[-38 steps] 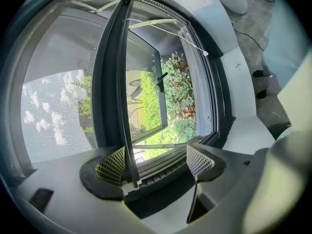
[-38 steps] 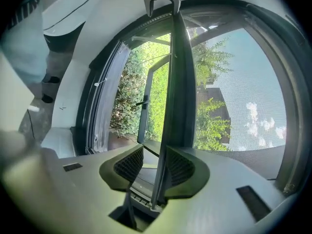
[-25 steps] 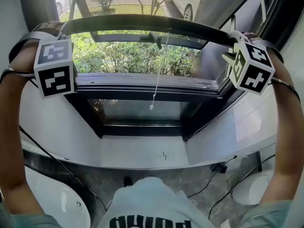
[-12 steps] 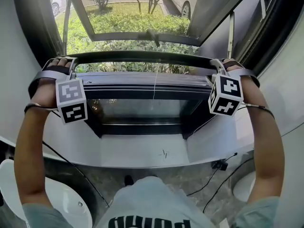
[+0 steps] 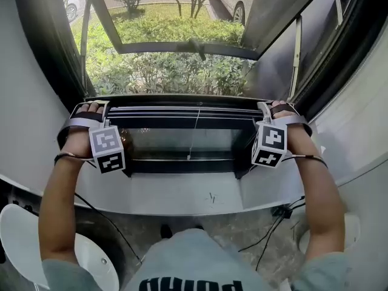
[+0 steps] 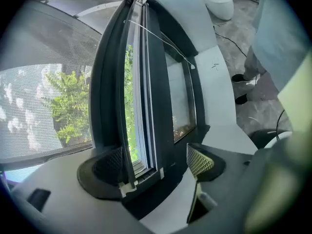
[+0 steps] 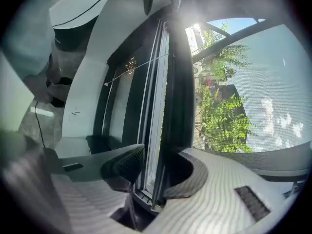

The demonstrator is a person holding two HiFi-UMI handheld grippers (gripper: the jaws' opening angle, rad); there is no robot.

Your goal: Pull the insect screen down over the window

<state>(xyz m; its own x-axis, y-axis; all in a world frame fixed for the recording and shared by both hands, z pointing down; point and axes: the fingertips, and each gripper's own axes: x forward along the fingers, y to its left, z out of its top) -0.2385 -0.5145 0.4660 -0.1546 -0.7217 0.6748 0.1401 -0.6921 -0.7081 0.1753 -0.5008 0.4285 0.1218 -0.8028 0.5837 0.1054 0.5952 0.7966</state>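
Observation:
The insect screen's black bottom bar (image 5: pixel 182 100) lies low across the window, just above the lower frame, and its grey mesh (image 6: pixel 44 111) stretches up behind it. At the bar's left end, my left gripper (image 5: pixel 90 107) is shut on it, with the bar's end and white cap between the jaws (image 6: pixel 156 162). My right gripper (image 5: pixel 270 106) is shut on the right end, its pads on either side of the bar (image 7: pixel 158 169). From the bar's middle a thin white pull cord (image 5: pixel 193 132) hangs down in front of the lower pane.
A white ledge (image 5: pixel 182 196) runs below the window, with white walls on both sides. Outside, a casement sash (image 5: pixel 182 46) stands pushed outward over bushes. A white round seat (image 5: pixel 24 235) and cables (image 5: pixel 273 235) are on the floor.
Both grippers have come down together with the bar, from the top of the window opening to just above the lower frame. The mesh now covers the opening.

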